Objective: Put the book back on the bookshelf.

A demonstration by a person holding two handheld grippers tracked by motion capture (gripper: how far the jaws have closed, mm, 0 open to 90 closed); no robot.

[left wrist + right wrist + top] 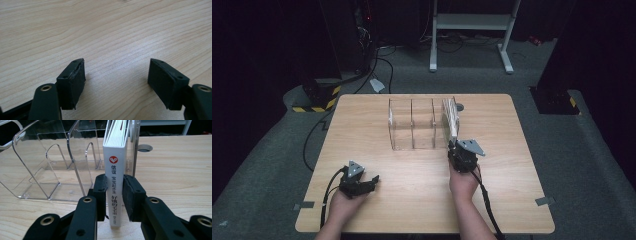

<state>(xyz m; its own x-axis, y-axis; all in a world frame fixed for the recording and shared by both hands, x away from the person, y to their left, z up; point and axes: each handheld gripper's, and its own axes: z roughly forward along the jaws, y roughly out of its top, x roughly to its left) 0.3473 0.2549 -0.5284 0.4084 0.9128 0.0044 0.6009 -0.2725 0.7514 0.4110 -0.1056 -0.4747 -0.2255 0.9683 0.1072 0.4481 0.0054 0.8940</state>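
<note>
**Book pinched at the rack's end slot**

Right gripper (114, 195) pinches a white book (115, 170) by its spine. The book stands tall, straight ahead of that gripper, in the near-side slot of the clear rack (412, 125). Left gripper (358, 182) rests spread wide on the table (412, 200), well apart from the book.

In the right gripper view the white book (116, 177) runs out past the top edge, and the lower part of its spine is covered on both sides by the pads of the right hand-held gripper (114, 197). The small lettering at the spine's foot is too fine to read. The clear acrylic organizer (45, 170) is cut by the left and top edges there. In the high view the book (452, 120) is too small to show any print, and the person's forearms leave at the bottom edge. The room behind the bench (362, 120) is too dark to make out.
</note>
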